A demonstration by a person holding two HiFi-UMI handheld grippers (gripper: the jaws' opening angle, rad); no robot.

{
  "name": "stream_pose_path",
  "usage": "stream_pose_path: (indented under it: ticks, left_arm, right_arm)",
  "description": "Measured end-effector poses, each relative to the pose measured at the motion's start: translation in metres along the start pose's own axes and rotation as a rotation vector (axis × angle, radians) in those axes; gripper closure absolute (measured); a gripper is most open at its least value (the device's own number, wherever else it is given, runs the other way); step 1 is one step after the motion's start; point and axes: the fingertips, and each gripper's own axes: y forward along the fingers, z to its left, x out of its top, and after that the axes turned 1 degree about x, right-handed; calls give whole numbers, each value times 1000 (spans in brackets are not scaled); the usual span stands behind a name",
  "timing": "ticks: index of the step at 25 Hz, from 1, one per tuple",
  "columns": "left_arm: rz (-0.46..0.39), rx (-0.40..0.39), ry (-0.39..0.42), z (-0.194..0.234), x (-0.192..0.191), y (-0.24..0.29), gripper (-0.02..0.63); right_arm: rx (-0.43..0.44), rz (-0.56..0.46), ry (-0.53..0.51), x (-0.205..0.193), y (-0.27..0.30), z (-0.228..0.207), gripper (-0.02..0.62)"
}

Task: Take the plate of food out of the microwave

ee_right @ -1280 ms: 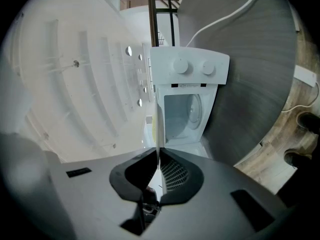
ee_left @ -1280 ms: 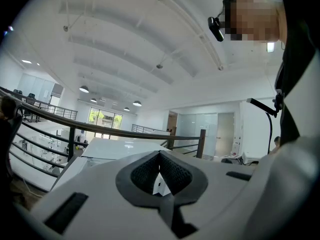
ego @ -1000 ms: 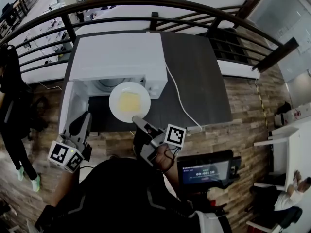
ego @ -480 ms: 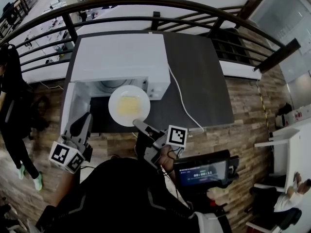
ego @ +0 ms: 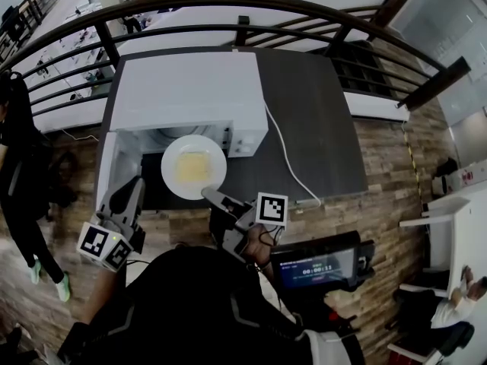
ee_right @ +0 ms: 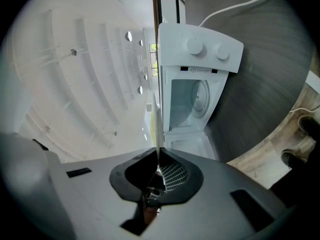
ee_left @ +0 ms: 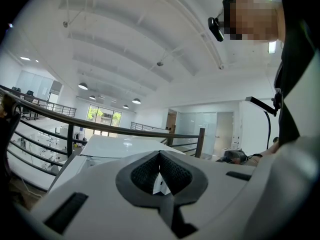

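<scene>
A white plate (ego: 193,167) with flat yellow food (ego: 190,165) hangs level just in front of the open white microwave (ego: 186,90). My right gripper (ego: 207,195) is shut on the plate's near rim. In the right gripper view the plate (ee_right: 158,109) shows edge-on as a thin line running into the gripper (ee_right: 158,171), with the empty cavity (ee_right: 190,104) beyond it. My left gripper (ego: 131,188) hovers low at the left, in front of the swung-out door (ego: 110,166), holding nothing. Its pads (ee_left: 150,171) meet at the tip.
The microwave stands on a dark table (ego: 312,128), and its white cable (ego: 281,154) trails over the right half. A black railing (ego: 228,6) curves behind the table. A person in black (ego: 19,150) stands at far left. A small screen (ego: 319,265) sits at my right.
The plate has drifted a little left in the right gripper's hold, still in front of the microwave opening. The left gripper has stayed put.
</scene>
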Motion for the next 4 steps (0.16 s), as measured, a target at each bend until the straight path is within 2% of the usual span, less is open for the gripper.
stream_pose_path:
  ticks: [4]
  left_arm:
    - [-9, -12, -13, -8, -2, 16, 603]
  right_arm:
    - [0, 10, 0, 12, -3, -4, 581]
